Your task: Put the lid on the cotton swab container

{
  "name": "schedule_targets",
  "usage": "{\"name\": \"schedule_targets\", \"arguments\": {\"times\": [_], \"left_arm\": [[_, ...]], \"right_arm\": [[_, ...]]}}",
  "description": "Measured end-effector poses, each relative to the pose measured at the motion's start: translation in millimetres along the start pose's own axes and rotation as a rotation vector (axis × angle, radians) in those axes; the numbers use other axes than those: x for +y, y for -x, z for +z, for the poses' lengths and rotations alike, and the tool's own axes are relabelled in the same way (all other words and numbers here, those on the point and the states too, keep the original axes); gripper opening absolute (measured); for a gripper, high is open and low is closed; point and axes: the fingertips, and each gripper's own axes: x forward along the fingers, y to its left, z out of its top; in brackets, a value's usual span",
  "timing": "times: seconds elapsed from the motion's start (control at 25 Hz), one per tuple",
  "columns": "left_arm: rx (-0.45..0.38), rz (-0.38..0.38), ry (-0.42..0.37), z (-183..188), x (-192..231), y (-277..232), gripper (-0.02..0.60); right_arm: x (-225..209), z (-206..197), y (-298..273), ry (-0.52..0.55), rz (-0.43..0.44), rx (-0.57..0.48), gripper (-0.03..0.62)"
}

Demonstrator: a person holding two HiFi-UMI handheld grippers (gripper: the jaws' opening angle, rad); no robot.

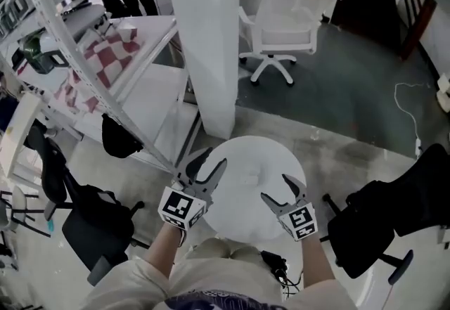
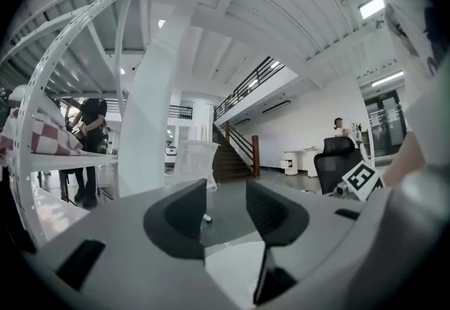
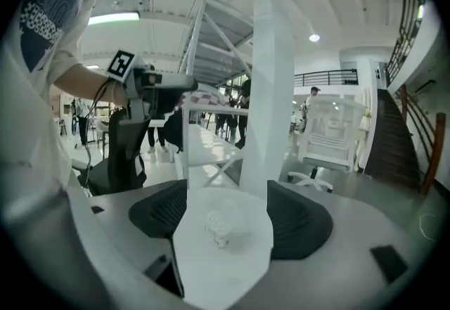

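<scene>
A small clear cotton swab container (image 1: 252, 176) stands near the middle of the round white table (image 1: 232, 221). Whether its lid is on I cannot tell. In the right gripper view the container (image 3: 219, 228) sits on the table a little ahead of my right gripper (image 3: 227, 196), whose jaws stand wide open and touch nothing. In the head view my right gripper (image 1: 275, 188) hovers over the table's right side. My left gripper (image 1: 213, 161) is over the left edge. In its own view the left gripper (image 2: 225, 207) shows a clear gap with nothing in it.
A white pillar (image 1: 207, 34) rises just behind the table. A white chair (image 1: 288, 17) stands beyond it. Black office chairs flank me at the left (image 1: 84, 210) and the right (image 1: 401, 203). A white rack (image 1: 105, 84) with a checkered cloth is at the left.
</scene>
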Motion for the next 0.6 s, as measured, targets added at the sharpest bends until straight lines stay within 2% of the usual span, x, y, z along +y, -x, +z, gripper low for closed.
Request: {"name": "schedule_targets", "arguments": {"times": [0.24, 0.6], "left_arm": [[0.006, 0.014, 0.014, -8.0, 8.9, -6.6, 0.158], [-0.013, 0.12, -0.011, -42.2, 4.6, -13.2, 0.158]], "right_arm": [[10.1, -74.5, -49.9, 0.0, 0.149, 0.175, 0.373], [3.8, -150.0, -115.2, 0.062, 0.31, 0.251, 0.373]]}}
